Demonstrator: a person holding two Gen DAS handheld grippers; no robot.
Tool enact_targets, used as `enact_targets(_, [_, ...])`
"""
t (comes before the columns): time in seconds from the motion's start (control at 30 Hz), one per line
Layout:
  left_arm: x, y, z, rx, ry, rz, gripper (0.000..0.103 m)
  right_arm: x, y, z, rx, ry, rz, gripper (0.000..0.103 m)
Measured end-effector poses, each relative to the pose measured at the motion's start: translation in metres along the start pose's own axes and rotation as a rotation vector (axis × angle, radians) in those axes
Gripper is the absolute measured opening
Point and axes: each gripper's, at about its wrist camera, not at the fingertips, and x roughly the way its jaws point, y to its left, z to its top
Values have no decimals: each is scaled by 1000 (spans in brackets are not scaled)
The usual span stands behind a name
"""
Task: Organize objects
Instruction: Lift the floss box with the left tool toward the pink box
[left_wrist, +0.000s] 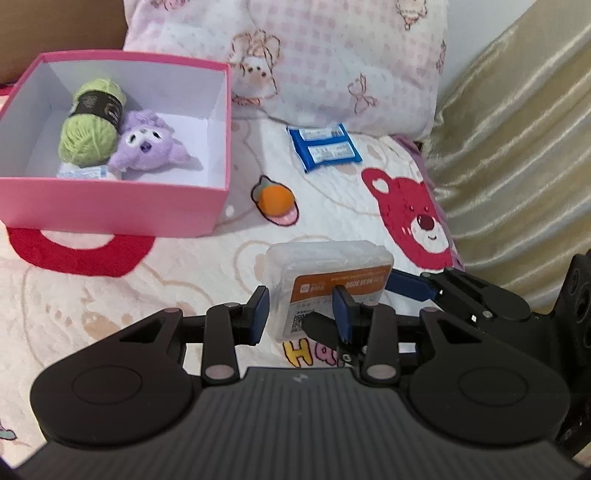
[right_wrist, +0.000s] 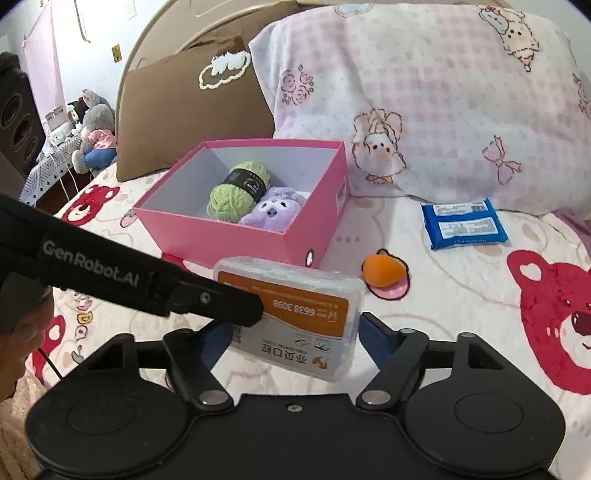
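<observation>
Left wrist view: clear plastic case (left_wrist: 328, 284) is clamped by left gripper (left_wrist: 301, 310); right gripper (right_wrist: 291, 334) fingers straddle it, contact unclear. Pink box (left_wrist: 110, 199) is seen upper left.

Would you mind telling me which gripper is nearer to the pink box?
Left. The left gripper, shut on the plastic case, sits on the side toward the pink box; the right gripper brackets the case's far side, farther from the box.
</observation>
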Motion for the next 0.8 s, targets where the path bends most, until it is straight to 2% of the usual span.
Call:
enact_targets(0.37, [-31,6,5,33,-68,3,37,-13,20,12,-55,-49,12,68])
enact_targets(0.8, [-70,32,18,6,-170,2,38,-15,48,44,-161,-116,49,59])
